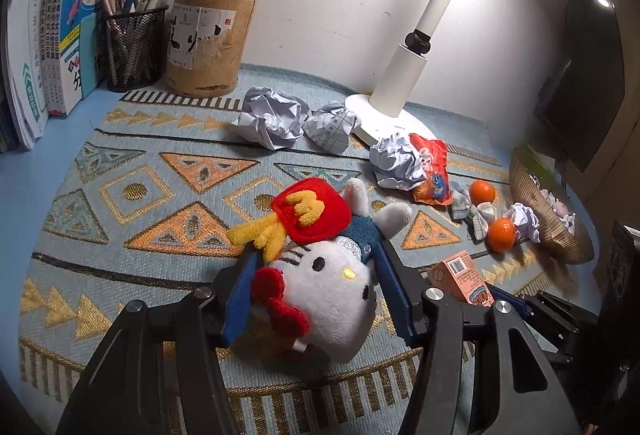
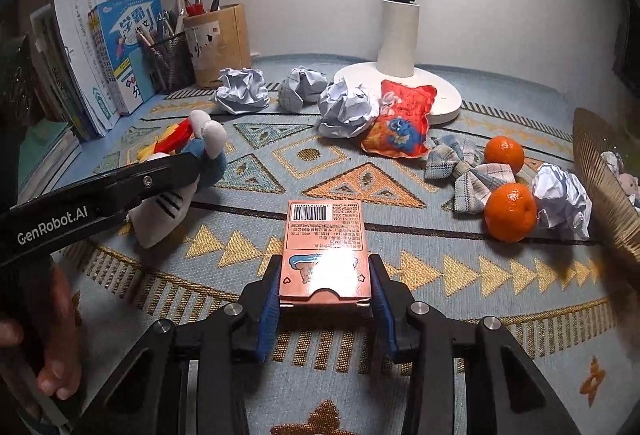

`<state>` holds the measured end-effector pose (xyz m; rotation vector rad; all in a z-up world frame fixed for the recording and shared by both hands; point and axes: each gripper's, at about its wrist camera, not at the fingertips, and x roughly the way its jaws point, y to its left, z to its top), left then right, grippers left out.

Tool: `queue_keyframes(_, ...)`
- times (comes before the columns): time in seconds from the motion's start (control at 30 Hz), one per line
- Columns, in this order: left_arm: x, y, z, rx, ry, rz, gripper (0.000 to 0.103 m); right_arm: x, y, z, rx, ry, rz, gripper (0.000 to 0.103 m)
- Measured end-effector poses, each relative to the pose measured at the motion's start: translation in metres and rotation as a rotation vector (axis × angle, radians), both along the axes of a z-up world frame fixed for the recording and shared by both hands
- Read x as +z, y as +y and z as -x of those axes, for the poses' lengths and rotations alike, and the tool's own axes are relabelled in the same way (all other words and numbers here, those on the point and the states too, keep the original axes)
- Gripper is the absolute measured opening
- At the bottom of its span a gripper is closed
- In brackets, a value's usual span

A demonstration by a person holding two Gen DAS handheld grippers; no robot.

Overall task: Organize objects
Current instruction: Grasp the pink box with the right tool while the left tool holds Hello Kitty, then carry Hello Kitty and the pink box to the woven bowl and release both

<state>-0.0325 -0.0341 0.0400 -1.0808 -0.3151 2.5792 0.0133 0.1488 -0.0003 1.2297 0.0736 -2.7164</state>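
Note:
My left gripper (image 1: pixel 316 263) is shut on a white cat plush (image 1: pixel 332 291) with a red bow and a red pouch, held just above the patterned mat (image 1: pixel 160 195). In the right wrist view the left gripper (image 2: pixel 188 159) and the plush (image 2: pixel 168 203) show at the left. My right gripper (image 2: pixel 325 275) is shut on a pink card box (image 2: pixel 324 247) with a barcode, low over the mat (image 2: pixel 360 187). The box also shows in the left wrist view (image 1: pixel 464 275).
Crumpled paper balls (image 2: pixel 240 91), a red snack bag (image 2: pixel 404 123), two oranges (image 2: pixel 510 211), plaid bows (image 2: pixel 468 175) and a white lamp base (image 2: pixel 440 95) lie on the mat. A woven basket (image 2: pixel 600 171) stands at right. Pen holders (image 2: pixel 216 43) and books (image 2: pixel 120 47) line the back left.

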Motion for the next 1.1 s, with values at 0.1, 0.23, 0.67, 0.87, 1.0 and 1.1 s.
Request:
queue_keyframes(0.1, 0.000, 0.000, 0.000, 0.000, -0.002, 0.001, 0.055, -0.001, 0.006, 0.002, -0.022, -0.013, 0.024, 0.040)
queue_keyframes(0.23, 0.000, 0.004, 0.000, -0.011, -0.001, 0.019, 0.055, -0.001, 0.003, 0.001, -0.012, -0.007, 0.012, 0.040)
queue_keyframes(0.67, 0.001, 0.000, -0.001, -0.006, 0.000, -0.004, 0.055, 0.014, 0.022, -0.013, -0.080, 0.107, 0.078, 0.040)
queue_keyframes(0.87, 0.005, 0.021, -0.009, -0.064, -0.039, 0.031, 0.055, 0.025, 0.043, -0.031, -0.070, 0.118, 0.196, 0.040)
queue_keyframes(1.0, 0.047, 0.064, -0.019, -0.156, 0.033, -0.063, 0.053, 0.042, 0.088, -0.068, -0.088, 0.144, 0.295, 0.040)
queue_keyframes(1.1, 0.092, 0.130, -0.020, -0.270, 0.126, -0.056, 0.053, 0.084, 0.142, -0.087, -0.176, 0.249, 0.301, 0.040)
